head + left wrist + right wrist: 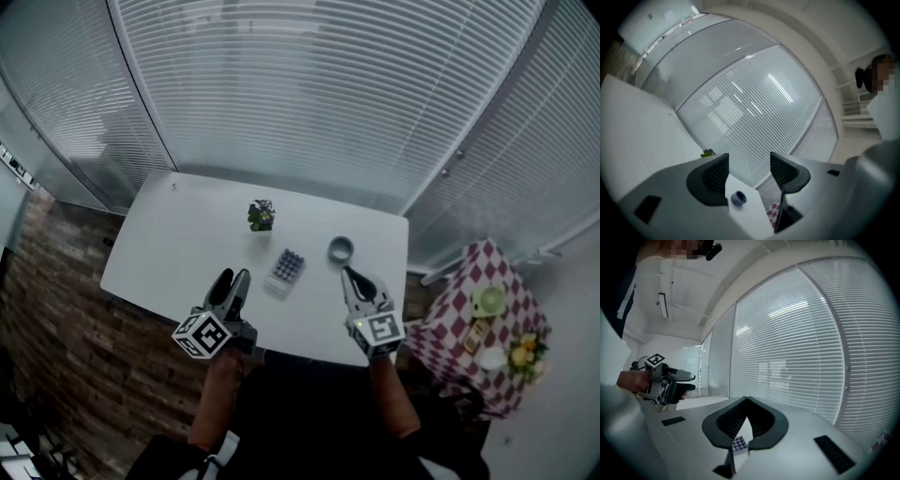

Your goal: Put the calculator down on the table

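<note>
A small grey calculator (286, 269) with dark keys lies flat on the white table (178, 244), between the two grippers and a little beyond them. My left gripper (232, 281) hovers near the table's front edge, left of the calculator, open and empty. My right gripper (348, 273) is to the calculator's right, shut with nothing in it. In the right gripper view the jaws meet at their tips (747, 399), and the calculator (738, 444) shows through the gap below them. The left gripper view has wide-apart jaws (749, 161) and no calculator.
A small potted plant (262, 215) stands at the table's far middle. A grey ring-shaped roll (340, 249) lies right of the calculator, and shows between the left jaws (738, 198). A checked-cloth side table (487, 319) with dishes stands to the right. Window blinds (309, 94) ring the far side.
</note>
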